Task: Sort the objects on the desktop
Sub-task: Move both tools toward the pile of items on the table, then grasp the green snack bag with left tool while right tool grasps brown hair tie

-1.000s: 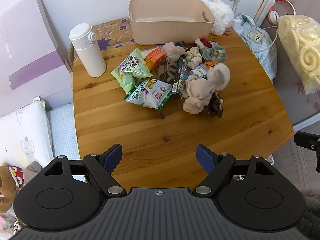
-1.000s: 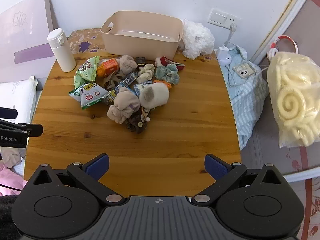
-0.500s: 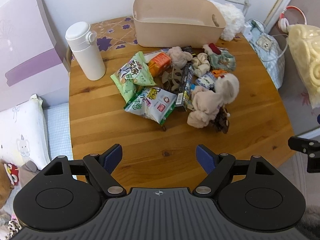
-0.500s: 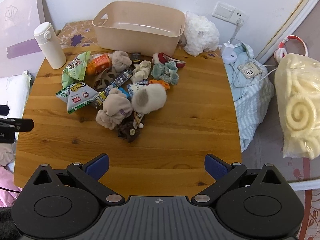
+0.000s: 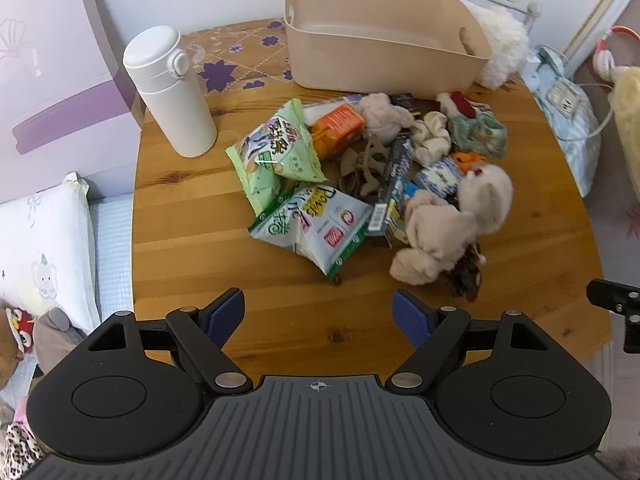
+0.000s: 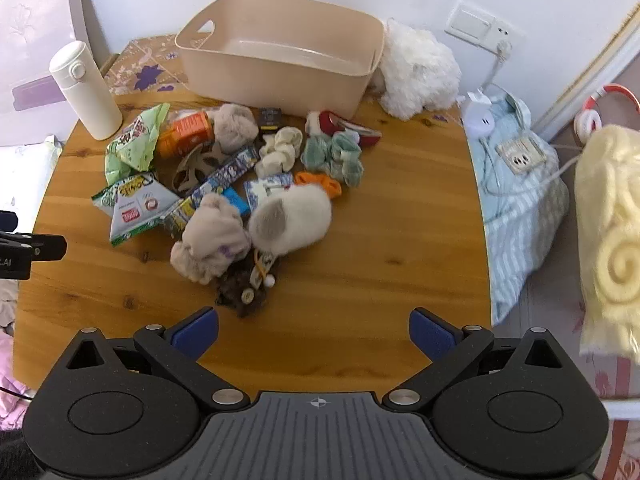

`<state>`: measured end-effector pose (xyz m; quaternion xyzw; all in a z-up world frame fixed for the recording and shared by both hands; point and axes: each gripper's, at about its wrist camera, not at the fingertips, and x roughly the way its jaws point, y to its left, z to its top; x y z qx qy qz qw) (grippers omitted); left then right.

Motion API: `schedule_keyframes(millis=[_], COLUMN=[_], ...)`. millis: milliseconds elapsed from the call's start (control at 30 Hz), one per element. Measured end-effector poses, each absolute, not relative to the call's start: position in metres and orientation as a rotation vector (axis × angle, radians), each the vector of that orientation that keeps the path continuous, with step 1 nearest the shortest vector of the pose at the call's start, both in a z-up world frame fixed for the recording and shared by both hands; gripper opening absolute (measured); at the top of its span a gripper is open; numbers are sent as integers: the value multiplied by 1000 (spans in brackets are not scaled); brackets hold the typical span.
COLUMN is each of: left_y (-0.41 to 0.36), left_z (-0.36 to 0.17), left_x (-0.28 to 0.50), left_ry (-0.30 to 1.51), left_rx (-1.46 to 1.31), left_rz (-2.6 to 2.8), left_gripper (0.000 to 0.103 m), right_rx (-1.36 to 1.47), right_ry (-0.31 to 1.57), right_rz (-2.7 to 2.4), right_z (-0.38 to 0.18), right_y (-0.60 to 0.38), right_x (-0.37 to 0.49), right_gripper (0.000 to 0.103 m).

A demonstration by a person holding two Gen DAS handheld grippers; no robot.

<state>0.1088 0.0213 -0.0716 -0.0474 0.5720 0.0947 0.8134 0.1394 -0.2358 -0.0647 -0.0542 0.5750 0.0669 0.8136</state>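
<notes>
Left tool [image 5: 318, 312] and right tool [image 6: 314, 330] spread wide, holding nothing, above bare near edge of round wooden table [image 6: 380, 264]. Messy heap of snack bags and socks [image 6: 224, 188] mid-table, before beige plastic bin [image 6: 280, 68].

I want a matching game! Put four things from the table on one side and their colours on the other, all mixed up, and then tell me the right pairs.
Things:
1. thermos bottle
2. storage bin
3. juice carton
4. fluffy pile beside the bin

Colours:
A. orange
B. fluffy white
C. beige
D. smooth white

Pairs: 1-D, 2-C, 3-A, 4-B
</notes>
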Motion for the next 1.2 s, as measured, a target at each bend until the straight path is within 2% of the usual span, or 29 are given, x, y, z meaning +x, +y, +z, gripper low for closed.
schedule_keyframes(millis=[367, 700, 1200], left_y=[25, 33, 39], left_z=[-103, -136, -185], left_x=[138, 169, 206], left_ry=[1228, 1207, 1218], left_rx=[-88, -49, 118], left_rz=[254, 279, 190], left_gripper=[82, 82, 82], right_rx=[-143, -48, 133], right_ry=[1175, 1256, 1373], right_rz=[260, 312, 188], right_z=[-104, -160, -214], right_y=[-235, -224, -211], right_x=[167, 184, 214], right_gripper=[98, 95, 93])
